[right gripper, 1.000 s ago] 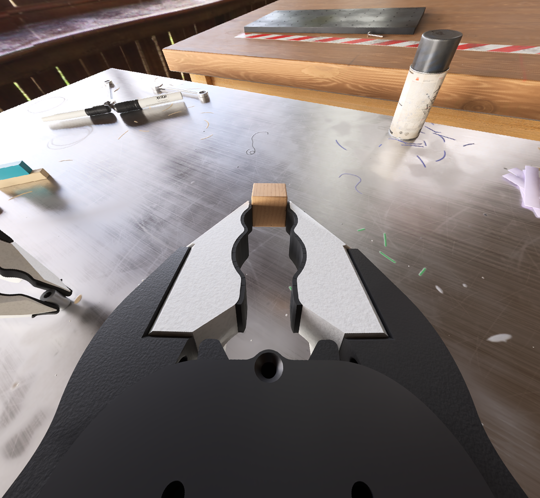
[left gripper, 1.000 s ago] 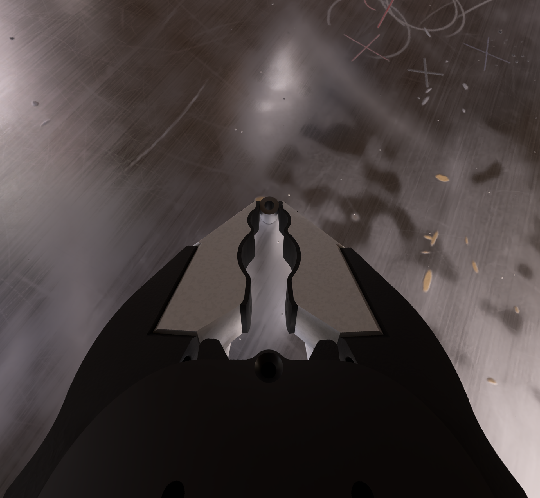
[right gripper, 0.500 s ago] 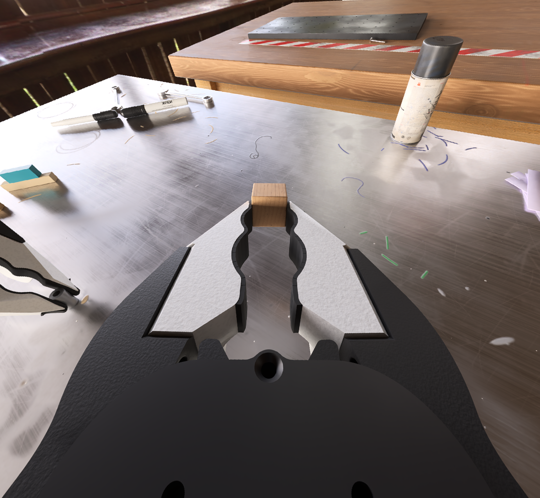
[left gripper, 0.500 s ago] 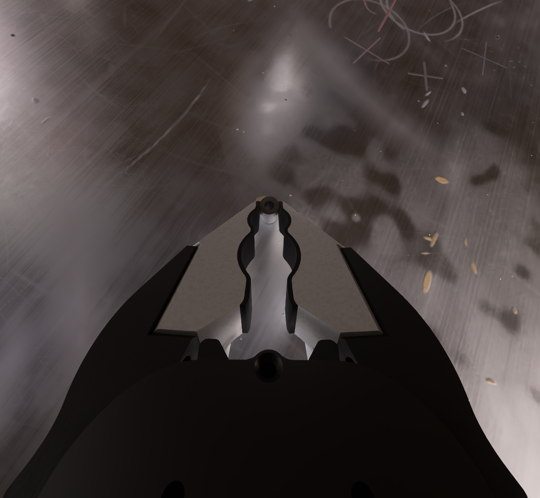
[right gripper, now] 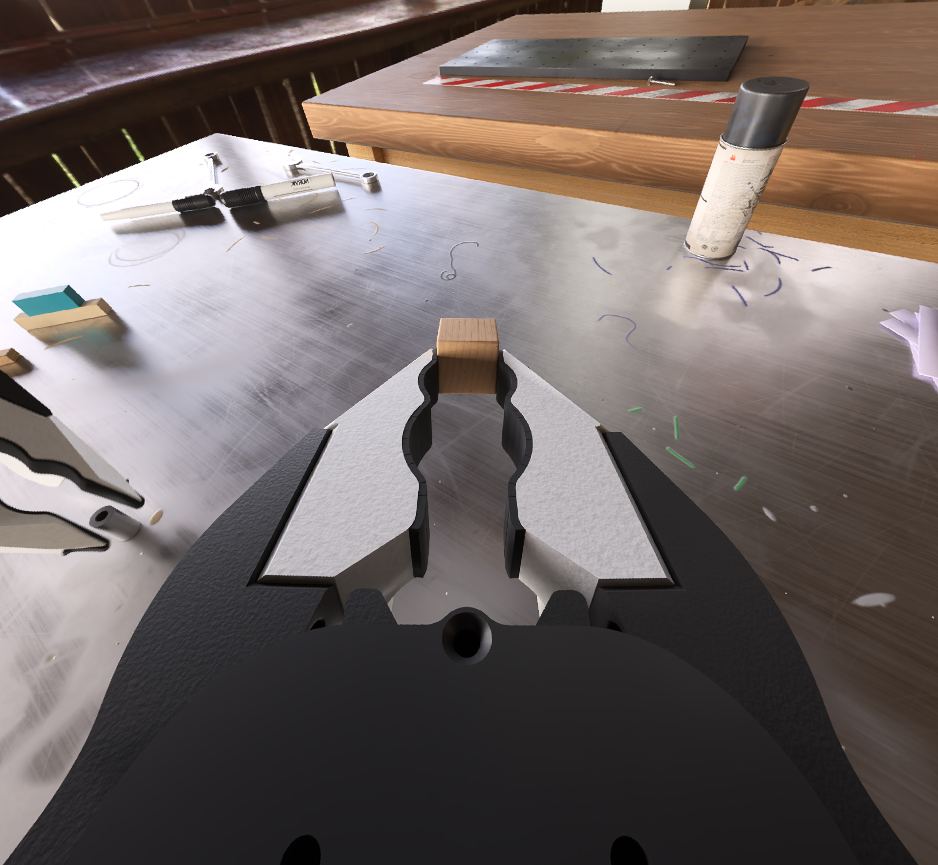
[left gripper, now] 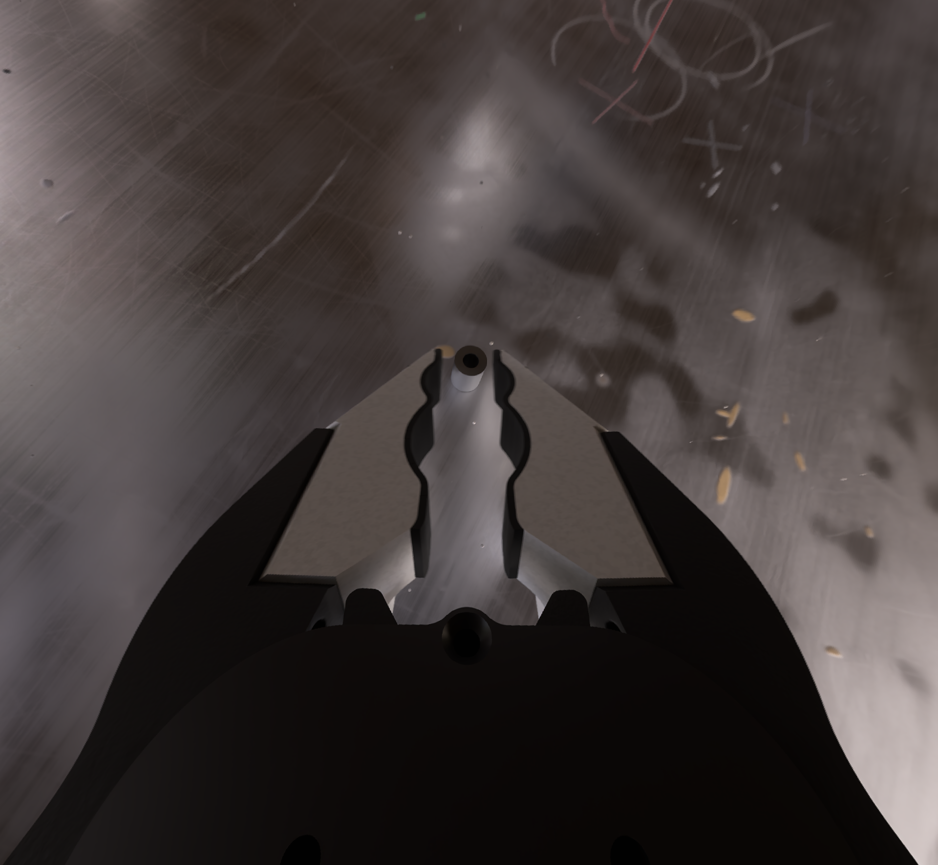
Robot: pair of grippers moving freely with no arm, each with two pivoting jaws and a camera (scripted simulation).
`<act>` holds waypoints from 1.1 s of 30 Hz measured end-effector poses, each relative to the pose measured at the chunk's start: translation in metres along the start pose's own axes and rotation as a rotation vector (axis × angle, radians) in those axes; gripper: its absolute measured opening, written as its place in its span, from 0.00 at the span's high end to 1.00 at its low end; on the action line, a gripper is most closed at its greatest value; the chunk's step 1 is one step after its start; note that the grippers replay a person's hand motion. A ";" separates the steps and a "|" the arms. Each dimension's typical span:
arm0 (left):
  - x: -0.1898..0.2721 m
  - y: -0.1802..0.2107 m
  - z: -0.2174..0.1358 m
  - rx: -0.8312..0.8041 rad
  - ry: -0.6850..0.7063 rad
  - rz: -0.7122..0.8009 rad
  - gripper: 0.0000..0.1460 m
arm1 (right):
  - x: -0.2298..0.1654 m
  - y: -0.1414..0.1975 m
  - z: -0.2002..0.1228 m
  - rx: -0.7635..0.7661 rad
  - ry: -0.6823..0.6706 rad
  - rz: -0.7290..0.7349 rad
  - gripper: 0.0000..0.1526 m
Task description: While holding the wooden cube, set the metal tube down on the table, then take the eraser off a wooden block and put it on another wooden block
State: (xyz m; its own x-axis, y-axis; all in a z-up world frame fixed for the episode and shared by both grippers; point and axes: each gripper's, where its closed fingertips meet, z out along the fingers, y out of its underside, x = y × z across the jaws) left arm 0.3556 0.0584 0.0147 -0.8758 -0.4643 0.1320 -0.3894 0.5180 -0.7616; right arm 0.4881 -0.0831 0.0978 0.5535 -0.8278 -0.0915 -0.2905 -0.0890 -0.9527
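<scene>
My left gripper [left gripper: 466, 357] is open just above the steel table [left gripper: 203, 180]. The short metal tube [left gripper: 468, 373] lies loose between its fingertips with a gap on each side. The right wrist view shows this gripper [right gripper: 123, 522] low at the left, with the tube [right gripper: 114, 521] on the table. My right gripper [right gripper: 466, 368] is shut on the wooden cube [right gripper: 467, 358] and holds it above the table. A teal eraser [right gripper: 48, 300] lies on a flat wooden block [right gripper: 66, 325] at the far left. Another wooden block [right gripper: 12, 361] shows at the left edge.
A spray can [right gripper: 736, 175] stands at the back right. Two markers [right gripper: 218, 198] and a wrench [right gripper: 335, 173] lie at the back left. White paper [right gripper: 913, 343] lies at the right edge. A raised wooden bench [right gripper: 558, 140] with a grey plate [right gripper: 594, 58] stands behind.
My left gripper's jaws have opened and let go of the metal tube, which now lies on the table between them. My right gripper still holds the cube; its view shifted slightly.
</scene>
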 end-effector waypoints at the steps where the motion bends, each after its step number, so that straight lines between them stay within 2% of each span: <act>1: 0.001 -0.003 -0.002 0.024 0.019 -0.021 0.81 | 0.000 0.000 0.000 -0.001 0.000 -0.004 0.86; 3: 0.002 -0.009 -0.007 0.072 0.053 -0.059 0.74 | -0.001 0.001 0.001 -0.007 -0.001 -0.006 0.86; 6: -0.002 -0.016 -0.012 0.114 0.052 -0.069 0.72 | 0.000 0.002 0.001 -0.007 -0.004 0.003 0.86; 8: -0.016 -0.025 -0.021 0.172 -0.038 -0.045 0.72 | 0.001 0.002 0.002 -0.009 -0.004 0.007 0.86; 10: -0.039 -0.035 -0.038 0.265 -0.184 -0.029 0.72 | 0.001 0.003 0.002 -0.009 -0.008 0.011 0.86; 14: -0.079 -0.039 -0.069 0.364 -0.398 -0.112 0.73 | 0.000 0.004 0.004 -0.016 -0.017 0.010 0.86; 20: -0.095 -0.037 -0.085 0.415 -0.425 -0.206 0.74 | -0.004 0.006 0.005 -0.027 -0.025 -0.004 0.86; 22: -0.106 -0.035 -0.105 0.444 -0.485 -0.200 0.76 | -0.003 0.006 0.004 -0.024 -0.019 -0.004 0.86; 24: -0.123 -0.020 -0.137 0.398 -0.567 -0.171 0.74 | -0.003 0.006 0.004 -0.026 -0.018 0.004 0.86; 29: -0.147 0.053 -0.215 0.085 -0.662 -0.239 0.74 | -0.005 0.003 0.003 -0.014 -0.028 0.003 0.86; 33: -0.153 0.087 -0.235 -0.001 -0.683 -0.236 0.74 | -0.011 0.006 0.005 -0.031 -0.055 0.014 0.86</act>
State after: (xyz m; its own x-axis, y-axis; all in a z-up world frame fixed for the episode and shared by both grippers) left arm 0.3892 0.3431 0.0774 -0.3951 -0.9089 -0.1337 -0.5466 0.3496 -0.7609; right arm 0.4843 -0.0717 0.0918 0.5910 -0.7975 -0.1208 -0.3220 -0.0960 -0.9418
